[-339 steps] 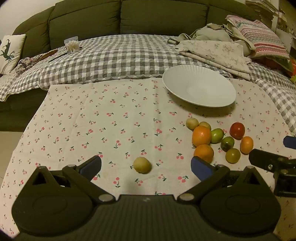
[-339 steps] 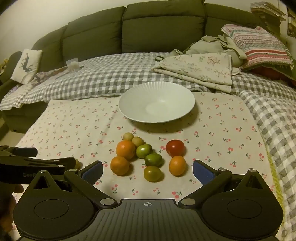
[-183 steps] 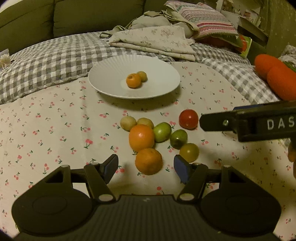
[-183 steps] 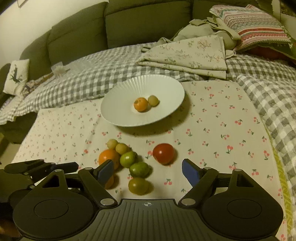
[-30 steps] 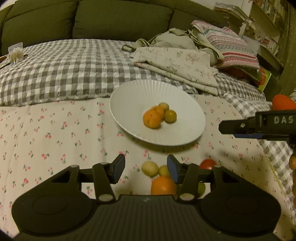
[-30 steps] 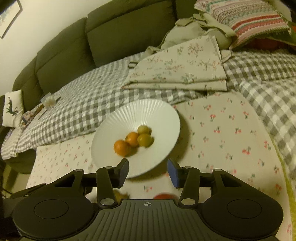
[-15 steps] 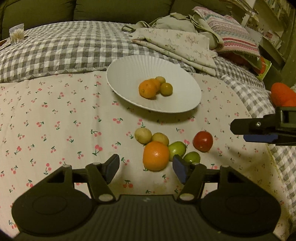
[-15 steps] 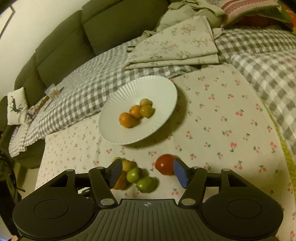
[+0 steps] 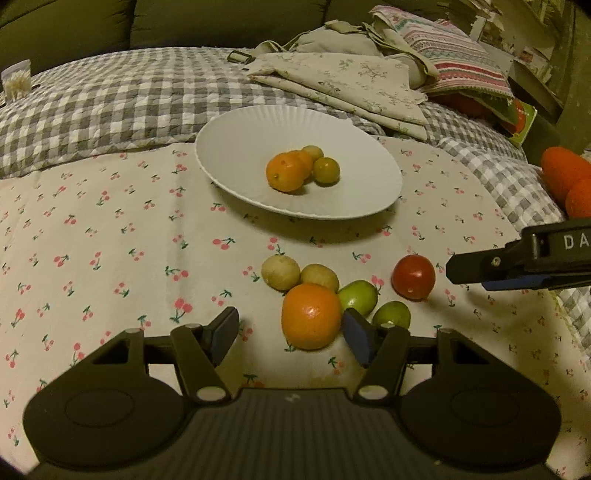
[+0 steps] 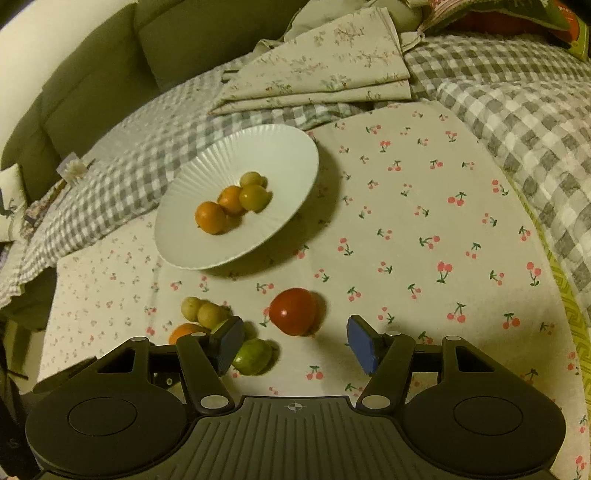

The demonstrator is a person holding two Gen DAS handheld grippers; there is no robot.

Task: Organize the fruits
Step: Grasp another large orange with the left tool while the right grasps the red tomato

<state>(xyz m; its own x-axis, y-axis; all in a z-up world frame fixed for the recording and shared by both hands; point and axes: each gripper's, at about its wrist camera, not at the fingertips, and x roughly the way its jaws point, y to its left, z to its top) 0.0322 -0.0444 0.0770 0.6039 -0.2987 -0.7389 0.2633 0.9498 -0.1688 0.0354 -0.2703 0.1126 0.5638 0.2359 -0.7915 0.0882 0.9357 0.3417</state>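
Observation:
A white ribbed plate holds several small fruits, among them an orange. Loose on the cherry-print cloth in front of it lie two pale yellow fruits, a large orange, two green fruits and a red tomato. My left gripper is closing; the large orange sits between its jaws, near the right pad, not pressed. My right gripper is open, with the tomato just ahead of its gap and a green fruit beside its left finger.
A grey checked blanket covers the green sofa behind the plate. Folded floral cloths and a striped pillow lie at the back right. Orange soft objects sit at the right edge.
Both grippers have come down toward the loose fruit and their jaws stand wider than a second ago. The large orange now lies between the left jaws, and the tomato is closer to the right ones.

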